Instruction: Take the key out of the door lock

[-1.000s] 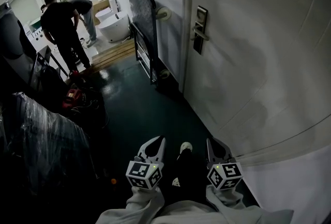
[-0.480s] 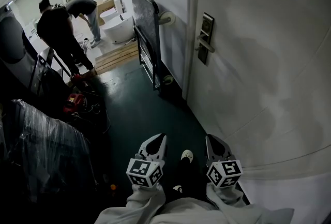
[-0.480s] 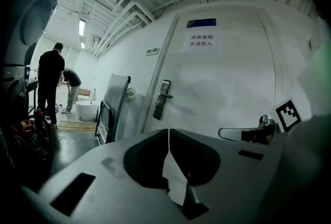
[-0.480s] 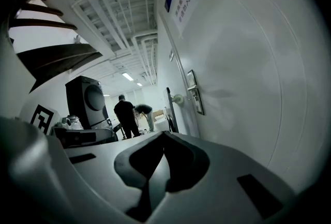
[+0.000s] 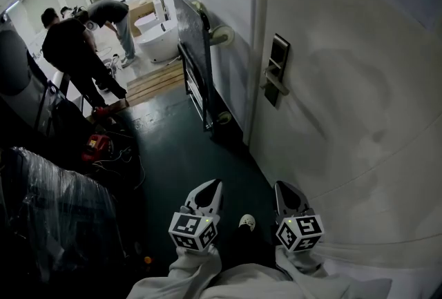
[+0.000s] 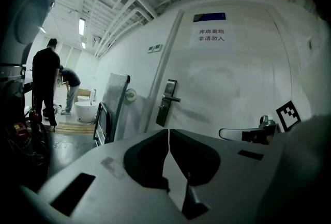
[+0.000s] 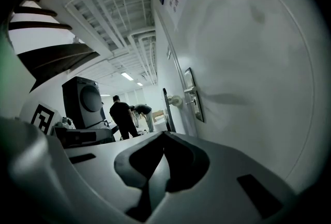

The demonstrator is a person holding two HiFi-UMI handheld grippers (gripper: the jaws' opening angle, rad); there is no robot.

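Note:
The white door (image 5: 359,104) stands shut on my right, with a dark lock plate (image 5: 278,70) and a lever handle (image 5: 274,87) on it. Whether a key sits in the lock is too small to tell in any view. My left gripper (image 5: 210,188) and right gripper (image 5: 288,193) hang low near my body, well short of the lock, both shut with nothing between the jaws. In the left gripper view the lock plate (image 6: 166,102) lies beyond the shut tips (image 6: 168,131). The right gripper view shows the plate (image 7: 192,94) above its shut tips (image 7: 164,135).
A flat trolley (image 5: 191,42) leans against the wall just past the door frame. Two people (image 5: 72,49) stand by a white tub (image 5: 159,32) and a wooden pallet (image 5: 155,80). Plastic-wrapped goods (image 5: 48,215) and a red tool (image 5: 97,146) line the left side.
The door and its lock have come nearer and slid lower and to the right in the head view. Both grippers stay low and shut. The people at the back have shifted slightly.

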